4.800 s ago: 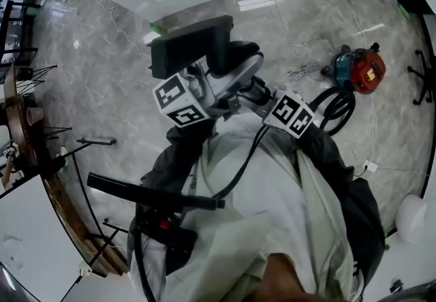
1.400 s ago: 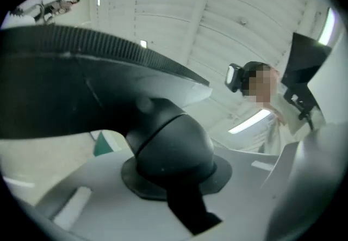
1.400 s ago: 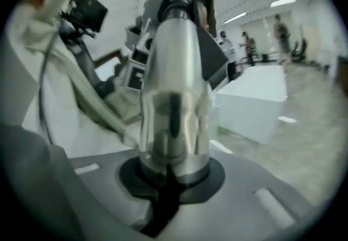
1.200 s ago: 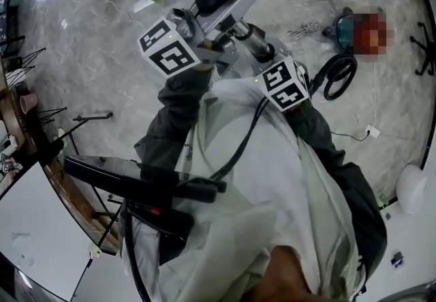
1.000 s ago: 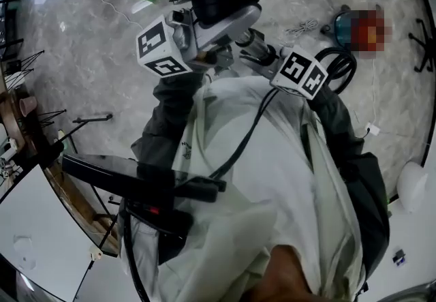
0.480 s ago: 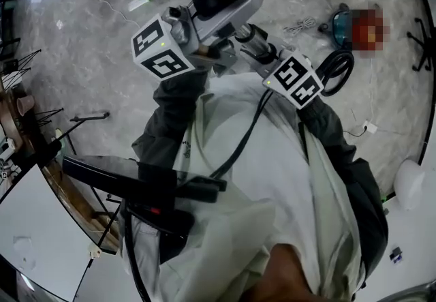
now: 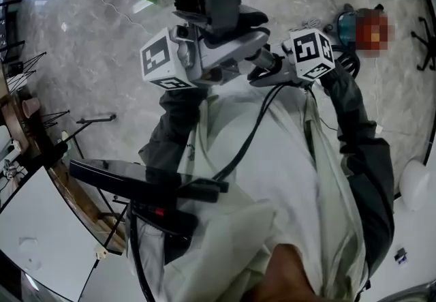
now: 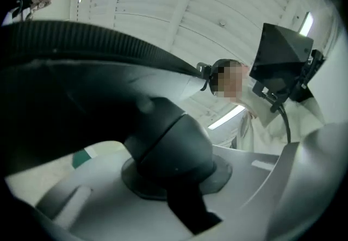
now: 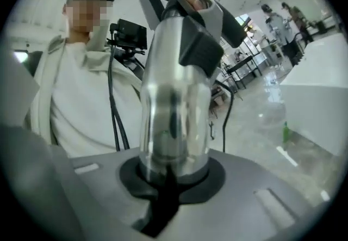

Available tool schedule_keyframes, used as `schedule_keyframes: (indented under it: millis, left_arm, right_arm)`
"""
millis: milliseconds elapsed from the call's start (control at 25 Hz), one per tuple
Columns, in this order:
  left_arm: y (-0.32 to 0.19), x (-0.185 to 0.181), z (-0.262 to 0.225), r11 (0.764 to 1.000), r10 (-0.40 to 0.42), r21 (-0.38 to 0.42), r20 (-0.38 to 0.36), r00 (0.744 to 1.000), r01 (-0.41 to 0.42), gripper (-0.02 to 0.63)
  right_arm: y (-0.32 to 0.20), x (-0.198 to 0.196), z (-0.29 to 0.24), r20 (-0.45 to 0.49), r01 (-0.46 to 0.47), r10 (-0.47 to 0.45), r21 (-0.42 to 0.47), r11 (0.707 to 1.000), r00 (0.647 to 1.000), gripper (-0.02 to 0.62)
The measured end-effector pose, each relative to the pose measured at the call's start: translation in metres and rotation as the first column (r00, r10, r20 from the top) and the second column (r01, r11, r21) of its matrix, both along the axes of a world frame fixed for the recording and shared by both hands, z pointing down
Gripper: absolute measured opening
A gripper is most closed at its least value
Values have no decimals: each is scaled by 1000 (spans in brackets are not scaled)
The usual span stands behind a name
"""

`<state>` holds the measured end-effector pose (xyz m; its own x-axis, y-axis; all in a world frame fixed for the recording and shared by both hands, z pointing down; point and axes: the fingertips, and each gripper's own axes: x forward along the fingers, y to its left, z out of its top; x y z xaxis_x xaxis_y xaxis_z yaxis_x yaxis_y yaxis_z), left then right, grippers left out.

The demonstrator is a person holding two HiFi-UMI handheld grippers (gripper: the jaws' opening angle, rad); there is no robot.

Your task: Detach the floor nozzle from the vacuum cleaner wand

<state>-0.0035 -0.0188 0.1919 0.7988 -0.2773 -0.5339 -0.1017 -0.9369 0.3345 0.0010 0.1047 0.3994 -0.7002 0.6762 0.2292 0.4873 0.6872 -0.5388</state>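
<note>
Left tongs (image 8: 174,191) are clenched on the dark swivel neck (image 8: 168,144) of the floor nozzle (image 8: 81,49). The neck fills the gap w/ the pads pressed against it, and the nozzle's ribbed edge arches overhead. Right tongs (image 9: 171,185) are clamped on the chrome wand (image 9: 174,104), the tube standing straight up btwn the 2 jaws. A grey collar (image 9: 201,44) sits further along the tube, w/ dark parts beyond it.

In the head view both tools are held up in front of the chest, close together. The nozzle is topmost, w/ the wand running in from the right. Out on the marble floor (image 7: 82,41) the canister (image 7: 343,29) lies well apart, w/ a black hose (image 7: 344,62) looping back toward the right arm.

Step in hand, as I read it, is the pull-apart itself: 1 part in each hand, both gripped, joint not yet separated. No gap shows at the collar, though the seam is partly hidden.

Next move prob. needs any release catch on the collar pressed in. Then the 2 hands draw apart along the tube's axis, maybe w/ a slight twist. The chrome looks slick, so the right grip may slide, and the swivel neck could pivot instead of passing the pull on. Keep the nozzle from swinging once it frees.
</note>
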Motion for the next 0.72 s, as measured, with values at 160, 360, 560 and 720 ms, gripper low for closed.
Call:
schedule_keyframes:
  millis: [160, 360, 560, 720]
  left_arm:
    - [-19, -7, 7, 999, -25, -42, -5, 1000, 24, 78]
    - [-67, -35, 30, 912, -271, -292, 100, 957, 289, 80]
    - [-56, -31, 23, 955, -201, -203, 98, 975, 217, 78]
    - [-13, -4, 7, 997, 82, -3, -6, 997, -82, 84]
  right_arm:
    - [-24, -12, 8, -50, -163, 168, 98, 982, 985, 37]
    - [-96, -22, 33, -102, -577, 766, 598, 557, 634, 38]
    - [-89, -25, 36, -82, -549, 702, 562, 619, 707, 40]
    - [-32, -11, 22, -66, -177, 189, 156, 972, 980, 40]
